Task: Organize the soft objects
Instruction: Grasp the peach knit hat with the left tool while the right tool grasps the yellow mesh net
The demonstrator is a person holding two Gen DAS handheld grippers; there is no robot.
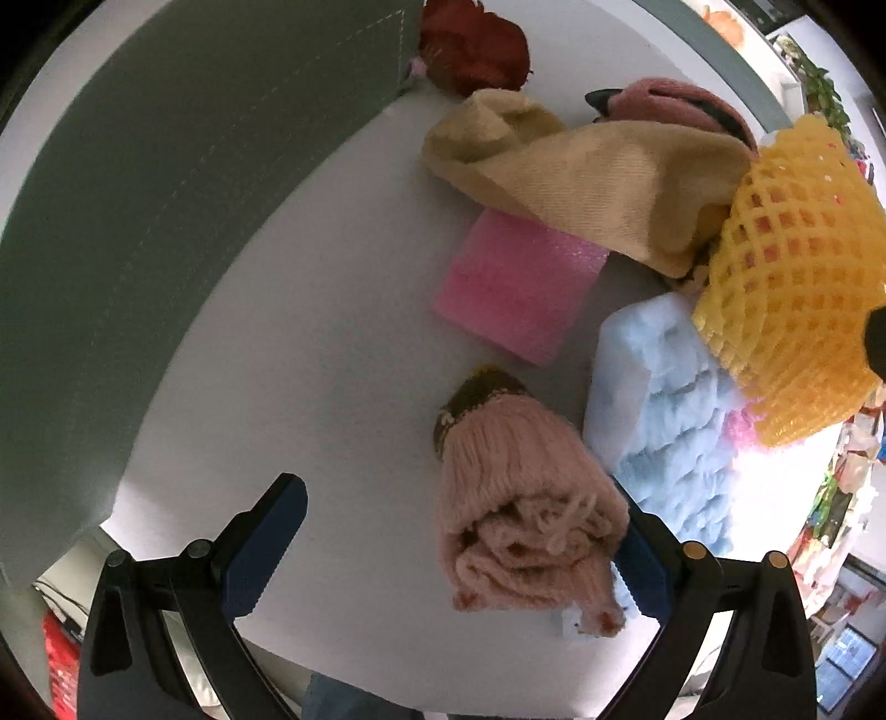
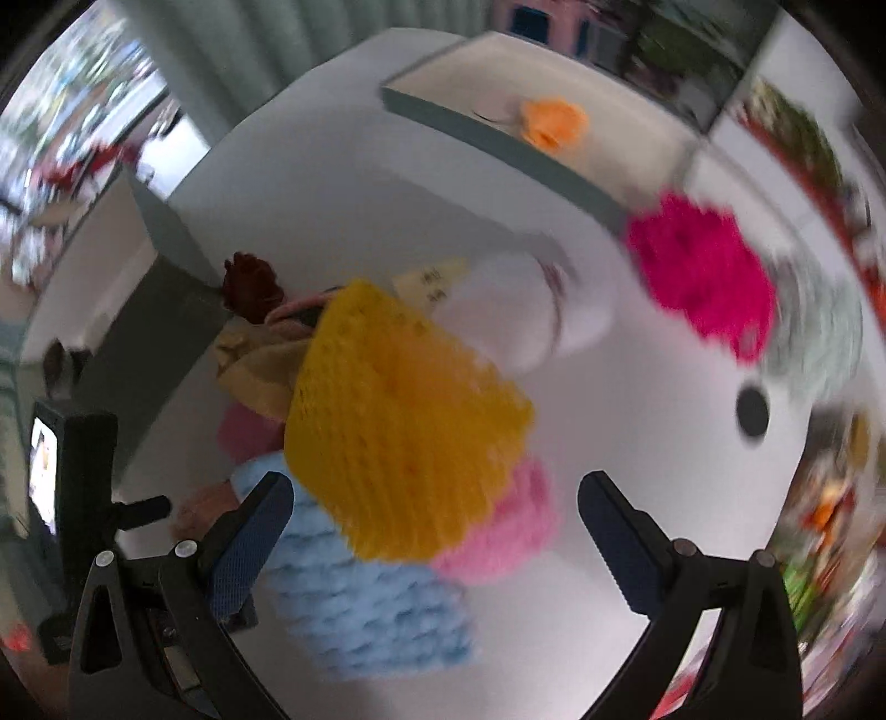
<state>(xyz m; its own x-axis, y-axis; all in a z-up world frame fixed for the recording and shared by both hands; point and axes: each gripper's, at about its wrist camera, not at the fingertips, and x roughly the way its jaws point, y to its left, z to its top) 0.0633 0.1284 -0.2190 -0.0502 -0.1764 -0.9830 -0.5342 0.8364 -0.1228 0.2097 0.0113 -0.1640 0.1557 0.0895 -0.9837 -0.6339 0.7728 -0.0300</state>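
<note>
In the left wrist view my left gripper (image 1: 459, 537) is open low over the white table (image 1: 343, 354). A rolled pink knit piece (image 1: 520, 498) lies between its fingers, close against the right one. Beyond it are a pink foam pad (image 1: 515, 288), a light blue fluffy cloth (image 1: 659, 404), a beige cloth (image 1: 598, 171) and a yellow foam net (image 1: 792, 277). In the blurred right wrist view my right gripper (image 2: 437, 526) is open above the pile. The yellow foam net (image 2: 404, 426), a pink fluffy piece (image 2: 515, 526) and the blue cloth (image 2: 376, 609) lie just ahead of its fingers.
A grey-green fabric bin (image 1: 166, 221) stands on the left, with a dark red yarn item (image 1: 470, 44) at its corner. A second bin (image 2: 498, 149) at the back holds an orange item (image 2: 554, 122). A magenta fluffy item (image 2: 703, 266) and a white object (image 2: 531, 310) lie nearby.
</note>
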